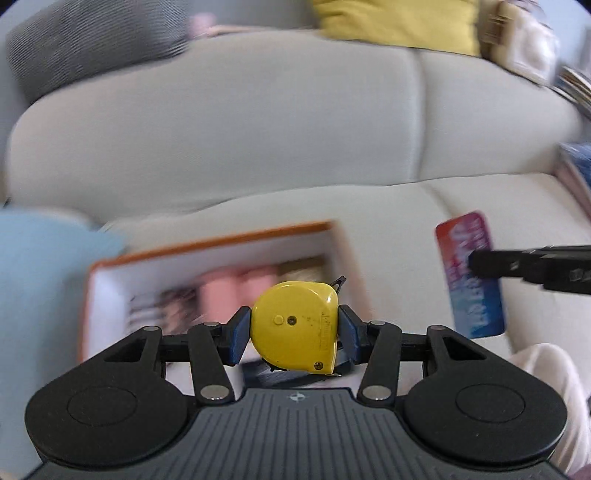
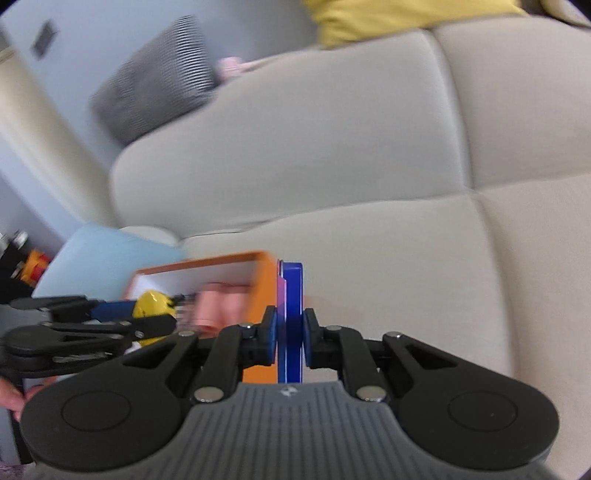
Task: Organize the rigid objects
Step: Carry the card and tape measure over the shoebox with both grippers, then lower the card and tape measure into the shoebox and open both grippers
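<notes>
My left gripper (image 1: 293,328) is shut on a yellow tape measure (image 1: 295,325) and holds it above an open orange-rimmed box (image 1: 207,243) on the sofa seat. The box holds pink rolls (image 1: 229,291) and other blurred items. My right gripper (image 2: 290,332) is shut on a flat blue and red box (image 2: 291,317), held on edge just right of the orange box (image 2: 264,295). In the left wrist view the flat box (image 1: 469,273) and the right gripper (image 1: 480,264) show at the right. In the right wrist view the left gripper (image 2: 155,314) with the tape measure (image 2: 153,302) shows at the left.
A beige sofa (image 1: 258,147) fills both views. A light blue cushion (image 1: 40,288) lies left of the box. A grey striped cushion (image 1: 92,44) and a yellow cushion (image 1: 399,22) sit on the backrest. Magazines (image 1: 576,166) lie at the right.
</notes>
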A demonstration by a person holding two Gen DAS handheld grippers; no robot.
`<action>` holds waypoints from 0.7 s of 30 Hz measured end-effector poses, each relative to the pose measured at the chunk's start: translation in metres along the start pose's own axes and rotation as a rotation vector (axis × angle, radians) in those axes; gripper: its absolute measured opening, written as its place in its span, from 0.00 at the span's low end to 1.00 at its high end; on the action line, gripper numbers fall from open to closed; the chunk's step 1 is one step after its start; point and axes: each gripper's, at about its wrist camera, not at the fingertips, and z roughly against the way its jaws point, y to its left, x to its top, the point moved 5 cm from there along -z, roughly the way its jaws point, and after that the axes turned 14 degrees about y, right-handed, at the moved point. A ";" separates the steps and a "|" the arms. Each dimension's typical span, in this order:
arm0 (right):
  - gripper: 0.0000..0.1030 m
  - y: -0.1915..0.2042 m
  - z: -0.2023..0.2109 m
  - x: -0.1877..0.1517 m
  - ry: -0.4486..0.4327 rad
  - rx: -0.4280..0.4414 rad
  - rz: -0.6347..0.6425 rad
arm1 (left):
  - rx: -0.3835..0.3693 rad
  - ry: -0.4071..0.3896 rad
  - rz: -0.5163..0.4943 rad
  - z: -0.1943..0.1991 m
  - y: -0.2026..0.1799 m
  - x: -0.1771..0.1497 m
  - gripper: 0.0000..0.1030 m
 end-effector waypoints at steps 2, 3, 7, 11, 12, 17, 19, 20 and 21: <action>0.13 0.032 -0.010 0.004 0.019 0.031 0.043 | 0.014 0.013 0.023 -0.003 0.022 -0.010 0.55; 0.13 0.041 -0.020 0.008 0.030 0.040 0.056 | 0.018 0.022 0.036 -0.003 0.034 -0.015 0.55; 0.13 0.088 -0.059 0.011 0.106 0.062 0.081 | 0.015 0.055 0.064 -0.016 0.065 -0.029 0.55; 0.13 0.120 -0.105 0.009 0.204 0.062 0.062 | -0.005 0.101 0.052 -0.038 0.090 -0.032 0.55; 0.13 0.126 -0.107 -0.004 0.228 0.062 0.057 | -0.011 0.107 0.044 -0.043 0.095 -0.033 0.55; 0.13 0.133 -0.161 -0.010 0.338 0.041 -0.034 | -0.001 0.150 0.014 -0.063 0.112 -0.038 0.55; 0.13 0.136 -0.180 -0.013 0.372 0.038 -0.053 | 0.001 0.162 -0.006 -0.066 0.112 -0.041 0.55; 0.13 0.139 -0.190 -0.014 0.390 0.042 -0.063 | -0.001 0.168 -0.014 -0.070 0.113 -0.042 0.55; 0.13 0.141 -0.199 -0.015 0.405 0.042 -0.069 | -0.004 0.172 -0.020 -0.073 0.114 -0.043 0.55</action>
